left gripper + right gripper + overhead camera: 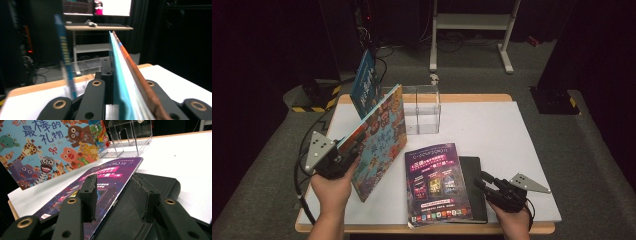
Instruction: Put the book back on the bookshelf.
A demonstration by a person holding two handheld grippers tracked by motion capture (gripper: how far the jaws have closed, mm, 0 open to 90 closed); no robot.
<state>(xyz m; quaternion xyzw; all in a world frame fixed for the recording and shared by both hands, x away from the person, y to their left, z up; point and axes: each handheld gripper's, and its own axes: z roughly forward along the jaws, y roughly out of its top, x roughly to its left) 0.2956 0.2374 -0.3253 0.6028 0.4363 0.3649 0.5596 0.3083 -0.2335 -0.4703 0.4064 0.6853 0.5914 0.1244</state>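
Your left tool (346, 154) is tilted up off the desk (522, 130), clamped tight on the picture book's (379, 137) lower edge, so it stands slanted near the clear rack (422, 110). Your right tool (484, 184) rests low, jaws apart, straddling the purple magazine's (437, 182) edge.

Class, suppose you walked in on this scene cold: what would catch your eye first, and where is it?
The bright animal picture book, held tilted above the white table at its left side, edge clamped in the left gripper. Next, the purple magazine lying near the front edge on a black notebook, beside the right gripper.
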